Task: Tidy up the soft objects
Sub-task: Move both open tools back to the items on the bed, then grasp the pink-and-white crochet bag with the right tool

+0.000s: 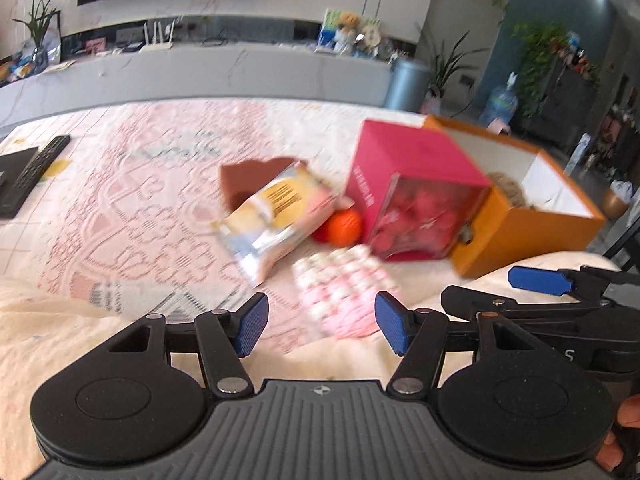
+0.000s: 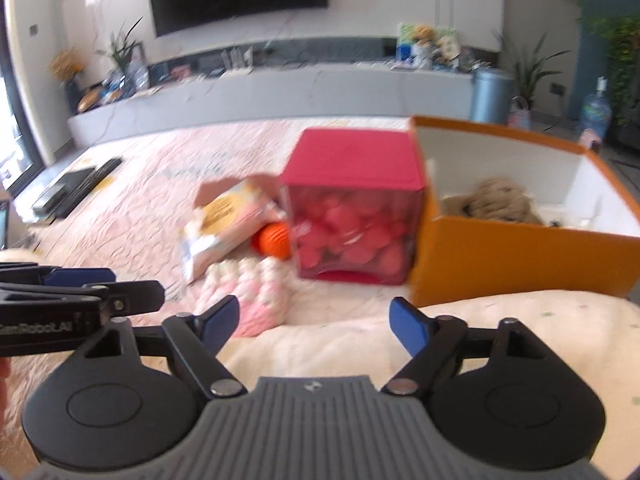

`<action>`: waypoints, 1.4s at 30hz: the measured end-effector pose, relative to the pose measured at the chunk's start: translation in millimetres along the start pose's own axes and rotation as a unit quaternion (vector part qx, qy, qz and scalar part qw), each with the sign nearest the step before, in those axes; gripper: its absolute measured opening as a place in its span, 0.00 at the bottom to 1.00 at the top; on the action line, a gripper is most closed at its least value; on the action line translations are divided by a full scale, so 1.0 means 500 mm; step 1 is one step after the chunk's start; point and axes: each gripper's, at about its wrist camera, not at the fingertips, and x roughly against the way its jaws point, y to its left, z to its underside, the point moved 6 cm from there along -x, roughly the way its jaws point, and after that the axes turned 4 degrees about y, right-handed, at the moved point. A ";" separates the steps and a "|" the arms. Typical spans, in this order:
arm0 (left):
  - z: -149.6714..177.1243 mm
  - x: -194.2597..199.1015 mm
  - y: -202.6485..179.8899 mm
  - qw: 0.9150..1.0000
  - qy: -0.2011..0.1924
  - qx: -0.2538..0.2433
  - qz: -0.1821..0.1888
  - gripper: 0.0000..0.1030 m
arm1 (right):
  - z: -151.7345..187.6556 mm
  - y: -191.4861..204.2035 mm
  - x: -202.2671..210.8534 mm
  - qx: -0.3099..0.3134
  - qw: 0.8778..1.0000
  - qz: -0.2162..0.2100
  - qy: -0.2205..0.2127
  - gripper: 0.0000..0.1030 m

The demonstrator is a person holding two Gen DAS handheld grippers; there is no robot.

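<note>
A: How are your two grippers sitting at this moment?

B: Your left gripper (image 1: 321,322) is hovering with its blue pads spread apart and nothing between them. Your right gripper (image 2: 314,322) is doing the same, pads wide and empty, just beside the left one over the cream blanket (image 2: 520,336) at the near edge of the bed.

A: And where are the soft things lying?

B: You are looking at a pink-and-white plush (image 1: 344,292) resting on the pink quilt (image 1: 132,200), just ahead of your left gripper's pads. Behind it a snack bag (image 1: 276,220) is lying tilted, and an orange ball (image 1: 345,227) is sitting between that bag and the red box (image 1: 412,188), touching or nearly touching both.

A: What about the boxes?

B: The red box, with its clear front full of pink shapes, is leaning against the open orange box (image 2: 516,260) toward the right edge of the bed. Inside the orange box a tan plush (image 2: 500,200) is lying; the blur is hiding its finer detail.

A: Anything else on the quilt?

B: A remote control (image 1: 38,170) is lying near the far left edge, well apart from the pile.
</note>
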 end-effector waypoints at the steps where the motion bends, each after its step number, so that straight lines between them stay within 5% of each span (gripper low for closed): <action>1: 0.002 -0.004 0.009 1.000 0.006 0.002 -0.003 0.70 | 0.003 0.009 -0.008 0.004 1.000 -0.004 0.005 0.78; 11: 0.038 -0.054 0.081 0.998 0.038 0.048 -0.009 0.65 | 0.001 0.051 -0.105 0.017 0.999 -0.018 0.047 0.65; 24: 0.024 -0.106 0.093 0.995 0.051 0.085 0.029 0.65 | -0.013 0.034 -0.172 -0.006 0.996 -0.049 0.070 0.52; 35: 0.024 -0.126 0.097 0.993 0.064 0.101 0.008 0.61 | -0.008 0.038 -0.204 -0.025 0.994 -0.076 0.080 0.58; 42: 0.020 -0.120 0.084 0.996 0.056 0.074 -0.009 0.61 | -0.013 0.054 -0.189 0.003 0.995 -0.083 0.063 0.21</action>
